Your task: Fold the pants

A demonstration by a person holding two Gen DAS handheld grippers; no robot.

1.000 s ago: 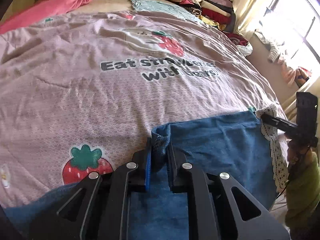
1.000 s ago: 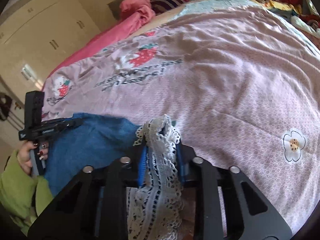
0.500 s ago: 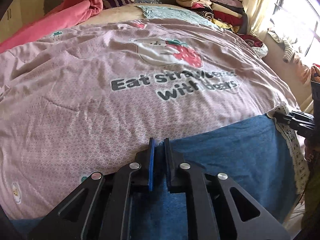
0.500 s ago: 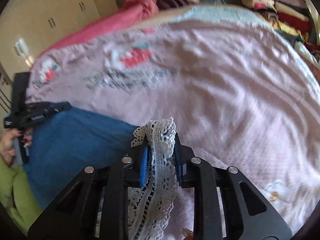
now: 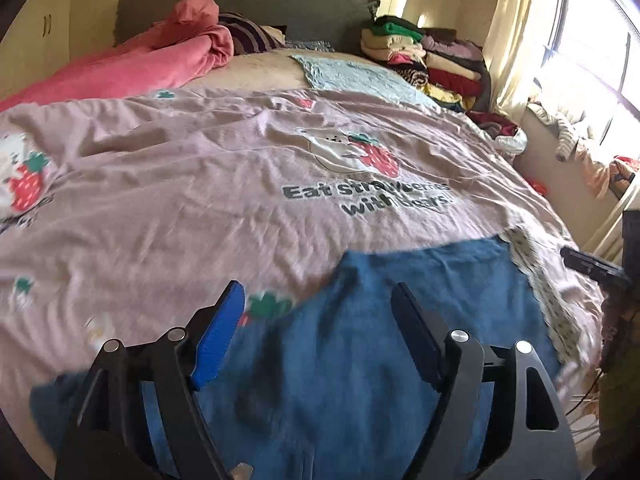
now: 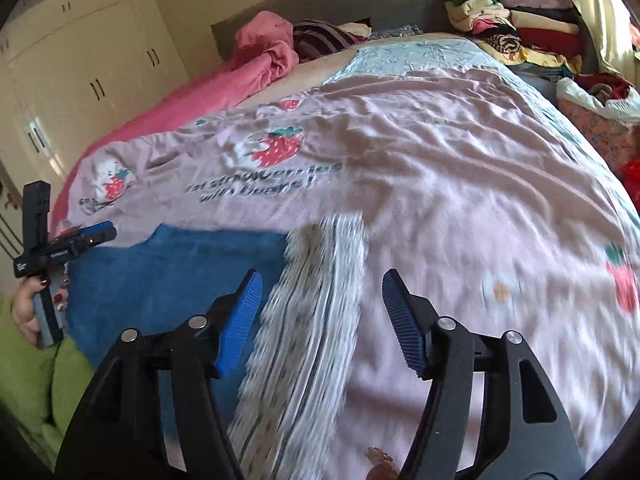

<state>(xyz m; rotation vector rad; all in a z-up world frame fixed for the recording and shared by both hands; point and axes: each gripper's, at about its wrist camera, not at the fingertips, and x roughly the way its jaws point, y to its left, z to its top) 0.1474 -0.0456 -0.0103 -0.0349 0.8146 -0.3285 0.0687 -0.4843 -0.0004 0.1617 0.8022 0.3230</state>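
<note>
The blue pants [image 5: 380,340] lie flat on the near edge of the bed, with a white lace trim [image 5: 536,280] along their right side. My left gripper [image 5: 320,304] is open and empty just above the blue cloth. In the right wrist view the pants [image 6: 168,276] lie at the left and the lace trim [image 6: 312,320] runs down between the open jaws of my right gripper [image 6: 322,288], which holds nothing. The left gripper also shows in the right wrist view [image 6: 96,234], and the right gripper shows at the left wrist view's right edge [image 5: 592,268].
A pink strawberry-print bedspread [image 5: 240,184] covers the bed. A pink duvet [image 5: 160,60] and a striped pillow [image 5: 248,36] lie at the head. A stack of folded clothes [image 5: 424,56] stands at the far right. A white wardrobe [image 6: 80,64] stands left.
Both grippers have opened and let go of the pants: the left released the blue cloth, the right the lace trim. The pants now lie flat on the bed.
</note>
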